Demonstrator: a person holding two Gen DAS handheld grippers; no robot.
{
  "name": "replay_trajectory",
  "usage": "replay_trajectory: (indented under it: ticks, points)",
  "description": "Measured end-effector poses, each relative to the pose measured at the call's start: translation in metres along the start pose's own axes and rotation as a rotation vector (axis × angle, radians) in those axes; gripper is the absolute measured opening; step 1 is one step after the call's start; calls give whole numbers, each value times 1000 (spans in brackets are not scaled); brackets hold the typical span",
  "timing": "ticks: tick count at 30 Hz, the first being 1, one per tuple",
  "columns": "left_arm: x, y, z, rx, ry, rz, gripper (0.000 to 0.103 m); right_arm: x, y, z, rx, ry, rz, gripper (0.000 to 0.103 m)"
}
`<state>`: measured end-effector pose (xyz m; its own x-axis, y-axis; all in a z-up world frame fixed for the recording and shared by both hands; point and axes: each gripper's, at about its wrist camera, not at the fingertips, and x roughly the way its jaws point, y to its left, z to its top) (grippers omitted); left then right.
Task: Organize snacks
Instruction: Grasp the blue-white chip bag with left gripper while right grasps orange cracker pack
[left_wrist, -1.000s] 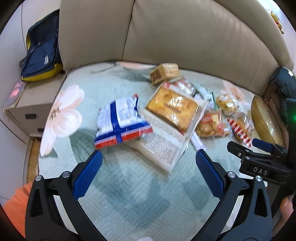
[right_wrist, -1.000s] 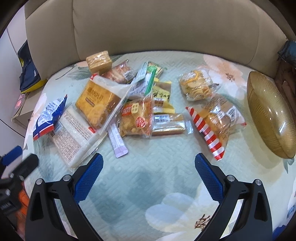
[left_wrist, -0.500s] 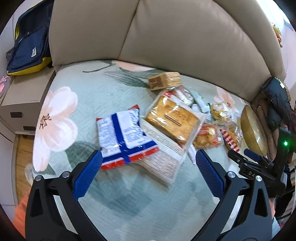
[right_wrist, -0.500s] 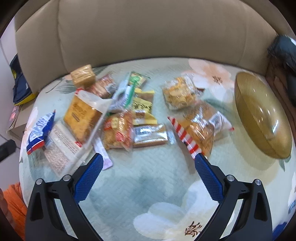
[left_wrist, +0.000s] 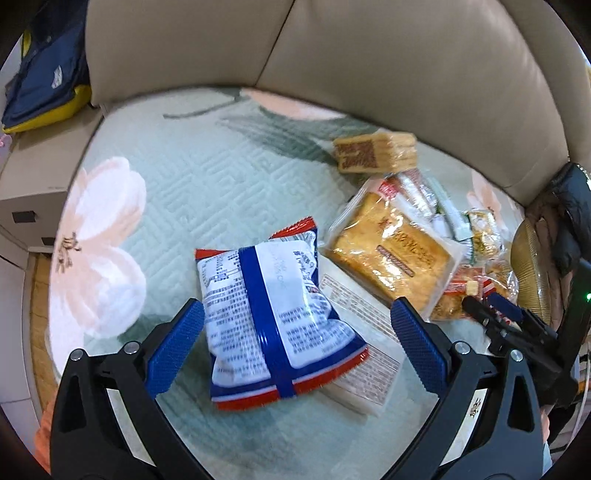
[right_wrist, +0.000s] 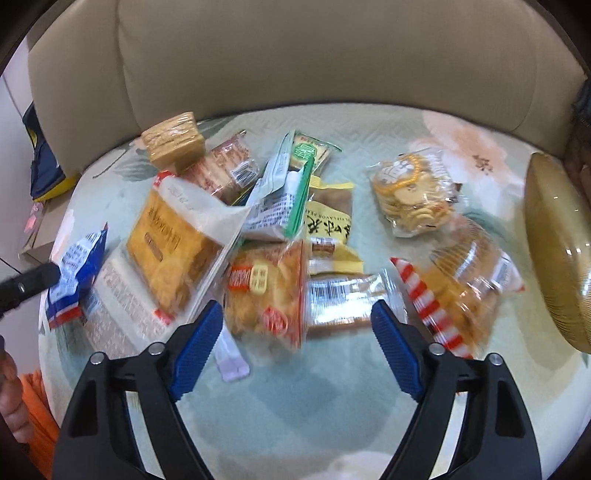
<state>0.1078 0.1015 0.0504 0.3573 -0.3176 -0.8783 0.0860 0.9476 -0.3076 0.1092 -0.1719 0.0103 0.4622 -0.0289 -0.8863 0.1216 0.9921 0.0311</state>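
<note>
- The blue-and-white snack bag (left_wrist: 273, 317) lies on the quilted cover (left_wrist: 192, 184), overlapping the white flat pack (left_wrist: 364, 347) beside it — my landmark here.
- My left gripper (left_wrist: 293, 328) straddles that bag, jaws wide apart, pads not pressing it.
- Past the bag, the rest of the snacks lie heaped; my right gripper (right_wrist: 297, 326) hangs there over the orange cracker pack (right_wrist: 264, 291), jaws apart though they have just been closing — nothing gripped.
- Farthest from the bag sits the gold bowl (right_wrist: 557, 251).
</note>
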Motion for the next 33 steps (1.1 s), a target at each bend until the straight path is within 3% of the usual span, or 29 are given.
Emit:
replay_trajectory:
  ticks: [6, 10, 12, 13, 17, 24, 27, 33]
  points:
    - [12, -4, 4, 19, -9, 54, 98, 13, -1, 12, 2, 18, 33, 69]
    - [16, -9, 2, 44, -22, 105, 95, 20, 6, 14, -19, 38, 64, 53]
    - [20, -13, 2, 65, -25, 156, 84, 20, 11, 13, -16, 39, 93, 40]
    - [20, -13, 1, 75, -24, 168, 84, 18, 15, 13, -20, 36, 87, 37]
    - [15, -15, 0, 100, -56, 203, 63, 12, 26, 8, -41, 16, 66, 31]
    - [-21, -29, -13, 140, -128, 189, 59, -10, 16, -12, 17, -2, 53, 27]
    - [-43, -46, -23, 161, -170, 144, 59, -24, -6, -25, 94, -1, 39, 27]
    - [-49, -81, -52, 192, -180, 77, 59, -41, -48, -71, 285, 85, 65, 27]
